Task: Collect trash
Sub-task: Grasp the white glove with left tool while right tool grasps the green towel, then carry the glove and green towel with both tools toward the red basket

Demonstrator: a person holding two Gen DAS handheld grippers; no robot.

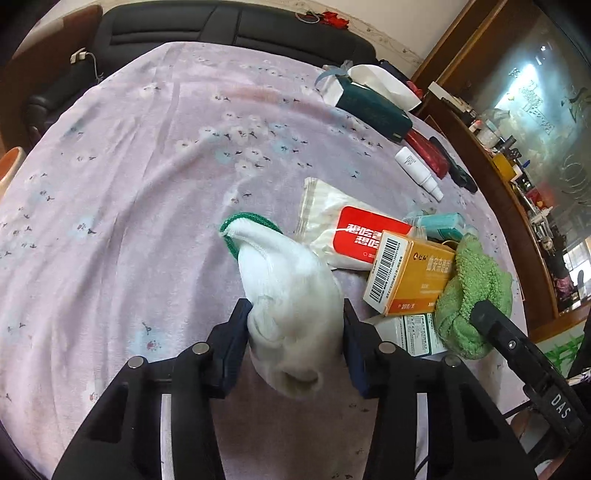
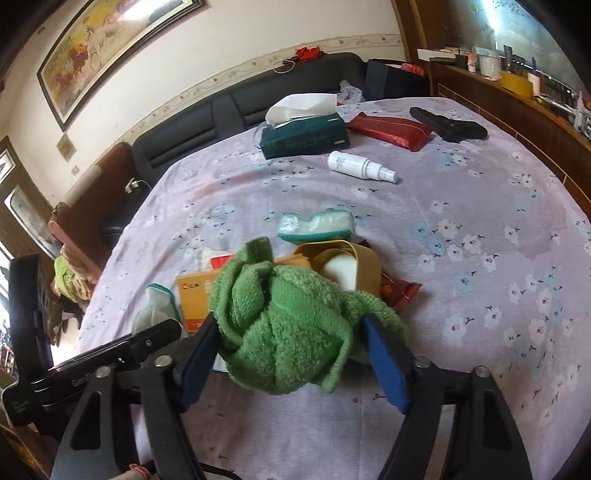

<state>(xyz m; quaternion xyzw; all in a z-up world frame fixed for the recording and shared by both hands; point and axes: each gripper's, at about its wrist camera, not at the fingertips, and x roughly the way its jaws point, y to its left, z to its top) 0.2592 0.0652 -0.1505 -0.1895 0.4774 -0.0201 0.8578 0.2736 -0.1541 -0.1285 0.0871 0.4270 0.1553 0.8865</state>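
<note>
On the purple flowered tablecloth lies a white sock with a green cuff. My left gripper is shut on it, one pad pressing on each side. A crumpled green towel sits between the fingers of my right gripper, which is shut on it; the towel and one right finger also show in the left wrist view. Behind both lies a heap: an orange medicine box, a red-and-white packet, a teal tissue pack and a yellow tub.
Farther back on the table lie a white spray bottle, a dark green tissue box, a red pouch and a black object. A black sofa stands behind the table, a wooden cabinet to the right.
</note>
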